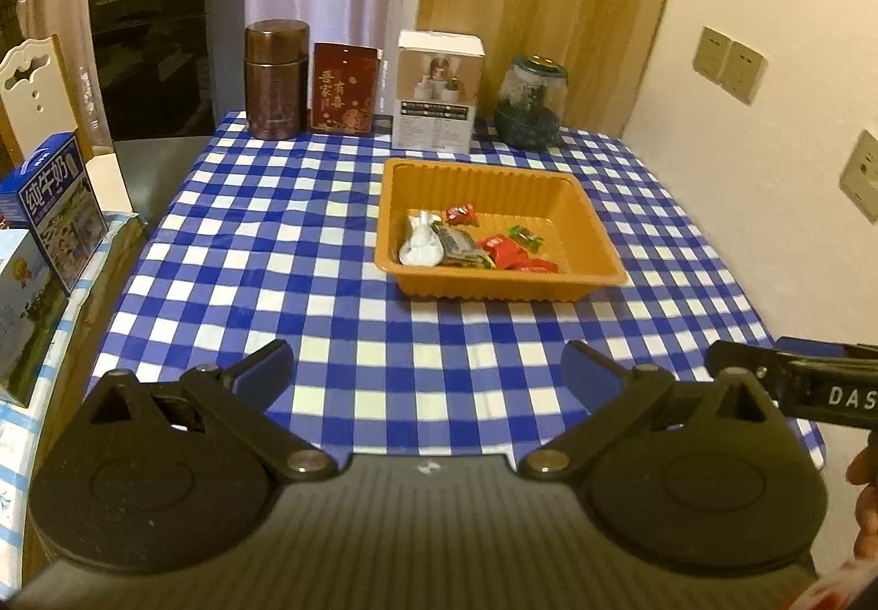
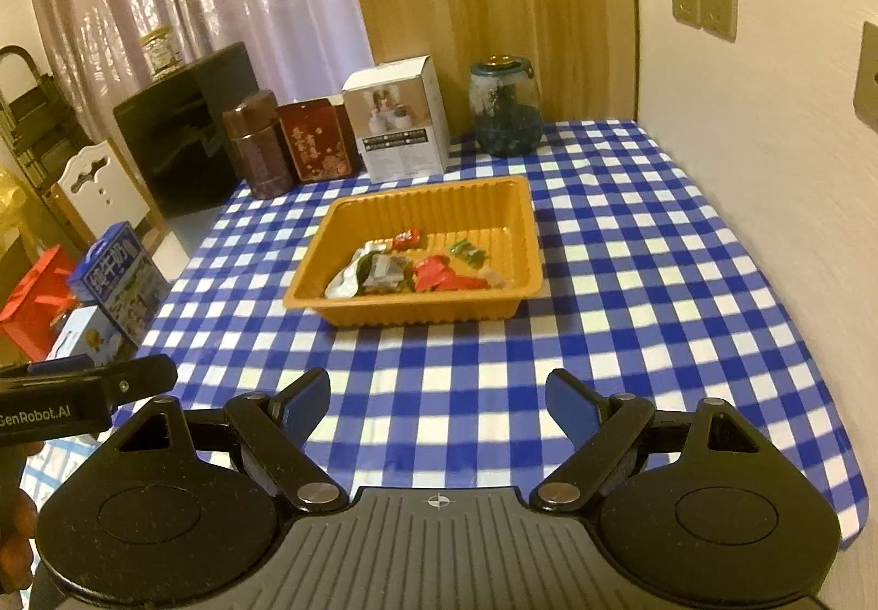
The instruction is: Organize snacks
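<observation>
Both my claws, left gripper (image 1: 428, 374) and right gripper (image 2: 436, 404), hung released and empty, well short of the orange tray (image 1: 590, 220). The snacks (image 1: 472, 247) lay inside it; the cloth around looked bare, so I judged withdrawing cleanly best.

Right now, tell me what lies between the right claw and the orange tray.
Only bare blue-and-white checked tablecloth separates the right claw from the orange tray; no loose snack lies there. The right wrist view shows it plainly.
</observation>
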